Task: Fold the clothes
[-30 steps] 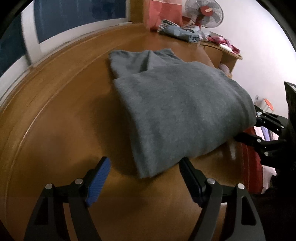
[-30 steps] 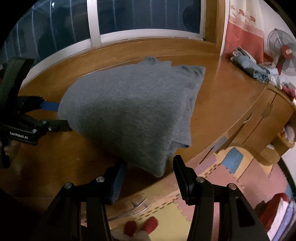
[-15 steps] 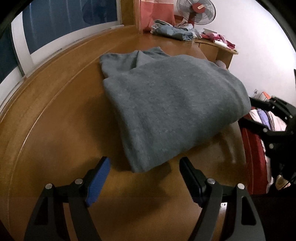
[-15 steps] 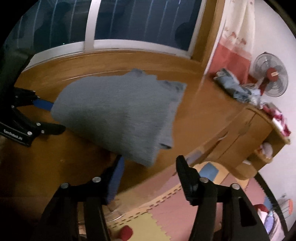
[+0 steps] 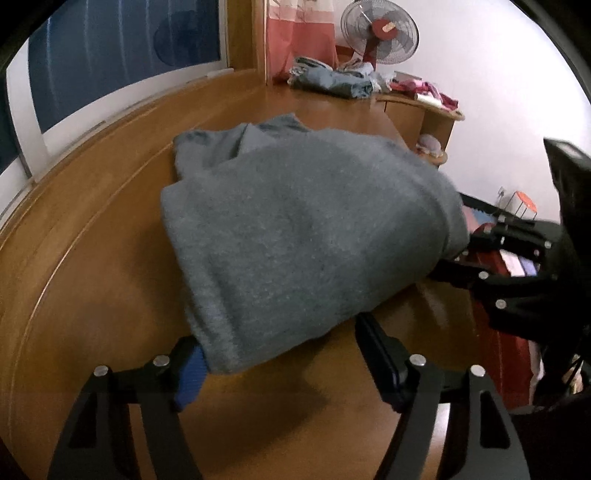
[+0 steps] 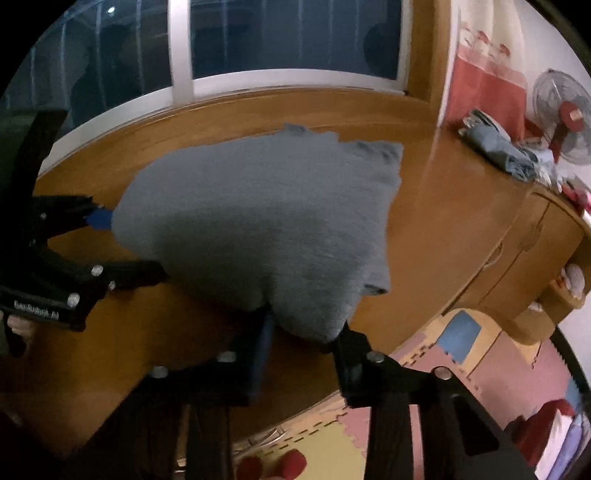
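Note:
A folded grey sweater [image 5: 303, 236] lies on the wooden table [image 5: 92, 258]. Its near edge sits between the fingers of my left gripper [image 5: 284, 360], which stands open, its blue pad under the cloth. In the right wrist view the sweater [image 6: 258, 221] bulges upward, and its near corner hangs between the fingers of my right gripper [image 6: 306, 343], which is open at a narrowed gap. The right gripper [image 5: 448, 236] meets the sweater's right edge in the left wrist view. At the sweater's left edge, the right wrist view shows the left gripper [image 6: 129, 245].
A pile of blue clothes [image 5: 332, 81] and a fan [image 5: 380, 33] stand at the table's far end. A window [image 6: 288, 40] runs behind the table. Drawers [image 6: 517, 258] front the table, with coloured foam floor mats [image 6: 461, 350] below.
Both grippers have moved forward onto the sweater, so its edges now sit between their fingers. The right gripper's fingers have drawn closer together. The sweater bulges more.

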`<state>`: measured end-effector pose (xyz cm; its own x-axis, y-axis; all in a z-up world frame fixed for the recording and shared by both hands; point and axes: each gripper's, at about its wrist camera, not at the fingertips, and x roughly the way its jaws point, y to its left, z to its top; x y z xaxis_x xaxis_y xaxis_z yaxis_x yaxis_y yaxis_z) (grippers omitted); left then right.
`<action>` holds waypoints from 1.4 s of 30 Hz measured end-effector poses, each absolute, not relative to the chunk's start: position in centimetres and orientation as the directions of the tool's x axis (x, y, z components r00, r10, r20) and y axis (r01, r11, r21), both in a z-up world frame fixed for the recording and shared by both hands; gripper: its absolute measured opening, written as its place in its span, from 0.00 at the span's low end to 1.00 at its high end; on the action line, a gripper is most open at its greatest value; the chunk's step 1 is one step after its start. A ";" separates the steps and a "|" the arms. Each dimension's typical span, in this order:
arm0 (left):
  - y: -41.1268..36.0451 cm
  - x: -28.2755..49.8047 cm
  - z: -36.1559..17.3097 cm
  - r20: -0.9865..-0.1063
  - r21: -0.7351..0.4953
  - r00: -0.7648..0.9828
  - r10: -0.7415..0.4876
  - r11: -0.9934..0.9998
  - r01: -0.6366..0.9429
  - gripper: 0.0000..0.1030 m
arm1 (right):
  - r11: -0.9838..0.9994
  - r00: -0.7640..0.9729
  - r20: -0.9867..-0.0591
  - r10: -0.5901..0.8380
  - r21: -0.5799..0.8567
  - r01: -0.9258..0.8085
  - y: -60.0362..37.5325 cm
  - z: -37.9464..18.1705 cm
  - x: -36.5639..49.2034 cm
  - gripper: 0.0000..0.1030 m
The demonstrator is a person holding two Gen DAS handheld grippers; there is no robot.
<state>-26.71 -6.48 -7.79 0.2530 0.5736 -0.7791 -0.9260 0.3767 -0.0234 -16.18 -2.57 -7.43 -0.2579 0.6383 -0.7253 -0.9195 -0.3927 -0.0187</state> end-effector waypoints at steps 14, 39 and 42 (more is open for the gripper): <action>-6.9 -26.4 -4.9 -0.739 -0.051 0.244 0.628 0.309 -0.950 0.52 | -0.459 -0.341 -0.681 0.647 0.009 -0.888 -3.1 -5.3 -15.6 0.16; -12.2 -25.0 0.6 -0.672 -0.009 0.275 0.688 0.364 -0.931 0.52 | -0.490 -0.401 -0.633 0.663 0.038 -0.871 -5.6 -1.4 -14.1 0.16; -11.7 -25.1 1.1 -0.664 -0.029 0.280 0.693 0.351 -0.936 0.52 | -0.492 -0.410 -0.632 0.658 0.053 -0.869 -4.9 -0.9 -13.9 0.16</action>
